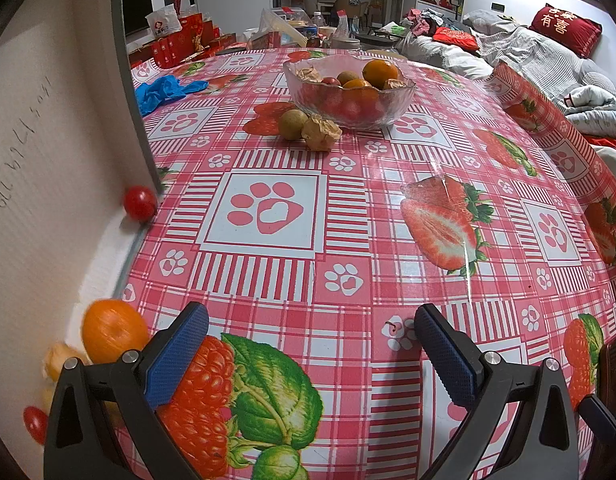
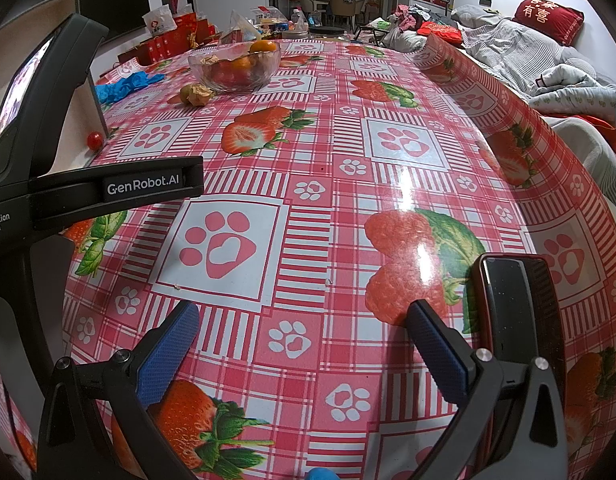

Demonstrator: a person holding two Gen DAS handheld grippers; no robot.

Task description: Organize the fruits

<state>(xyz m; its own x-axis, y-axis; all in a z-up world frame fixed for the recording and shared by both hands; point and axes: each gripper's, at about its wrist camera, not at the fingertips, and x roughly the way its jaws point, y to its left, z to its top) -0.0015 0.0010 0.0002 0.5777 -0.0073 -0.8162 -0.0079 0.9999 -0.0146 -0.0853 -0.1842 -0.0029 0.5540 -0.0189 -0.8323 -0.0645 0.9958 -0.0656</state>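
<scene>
Both views sit low over the table [image 1: 276, 216], each looking forward along its own two blue-padded fingers toward the far edge and the room beyond. The left wrist view hangs close to the left edge — a pale upright board [image 1: 48, 140] fills its left side. The right wrist view sits further right, with the left gripper's black body [image 2: 40, 128] close at its left and a dark phone [image 2: 507, 300] near its right finger. Both share the far-end glass bowl [image 1: 349, 92], the blue gloves [image 1: 164, 90] and the cherry tomato [image 1: 140, 203] against the board — all nearer in the left view.
</scene>
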